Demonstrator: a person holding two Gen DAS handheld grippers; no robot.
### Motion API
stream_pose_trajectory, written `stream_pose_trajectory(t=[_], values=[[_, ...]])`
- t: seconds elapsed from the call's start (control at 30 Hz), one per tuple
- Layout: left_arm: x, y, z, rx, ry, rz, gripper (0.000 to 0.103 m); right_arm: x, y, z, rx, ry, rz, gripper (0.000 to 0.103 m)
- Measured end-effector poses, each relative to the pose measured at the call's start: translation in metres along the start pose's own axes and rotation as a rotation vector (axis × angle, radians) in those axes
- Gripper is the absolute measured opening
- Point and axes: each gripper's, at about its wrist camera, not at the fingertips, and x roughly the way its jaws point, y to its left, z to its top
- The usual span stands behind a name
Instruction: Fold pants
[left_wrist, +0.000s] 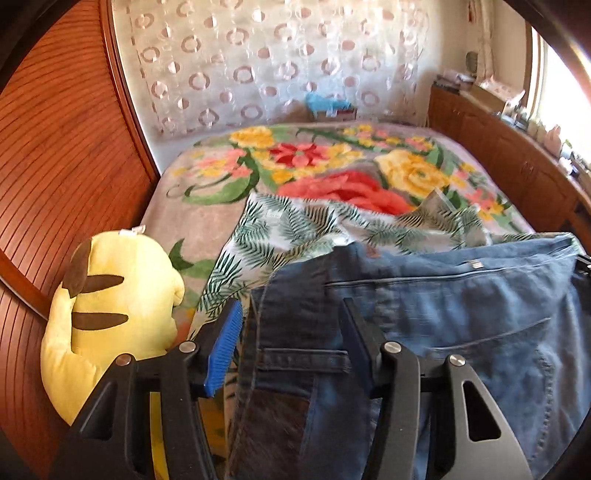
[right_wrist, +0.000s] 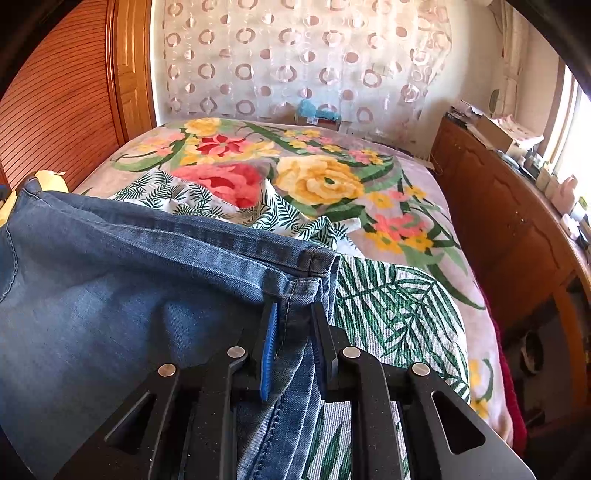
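**Denim Held Over a Floral Bed**

Blue jeans (right_wrist: 110, 295) hang between the grippers: the right gripper (right_wrist: 293, 314) clamps a seamed corner, while the left gripper (left_wrist: 291, 310) straddles the waistband, jaws apart. Beyond the fingers lie palm-print fabric (right_wrist: 391, 306), a plush flowered blanket (left_wrist: 332, 166) and a circle-patterned curtain (right_wrist: 295, 55).

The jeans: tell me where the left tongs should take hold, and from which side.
Grip the waistband edge with the belt loop on the jeans, coming in from the near side, over the edge. That band lies between the left tongs, thick and stitched, while the right tongs already pinch the opposite corner.
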Motion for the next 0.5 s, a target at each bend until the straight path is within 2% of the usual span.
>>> stream_pose_trajectory(t=[0.13,0.3,0.37,0.5], values=[[0.026,0.004,-0.003,-0.009,0.074,-0.025,0.055,0.0,0.0,-0.001,0.0,0.002,0.003,0.019],[0.026,0.003,-0.003,-0.009,0.067,-0.029,0.055,-0.001,0.0,0.001,-0.006,0.005,-0.003,0.019],[0.025,0.002,-0.006,-0.005,0.058,-0.055,0.045,-0.001,0.001,0.002,-0.006,0.006,-0.003,0.019],[0.019,-0.006,-0.008,0.02,0.032,-0.037,0.028,-0.001,0.001,0.002,-0.01,0.005,-0.007,0.019]])
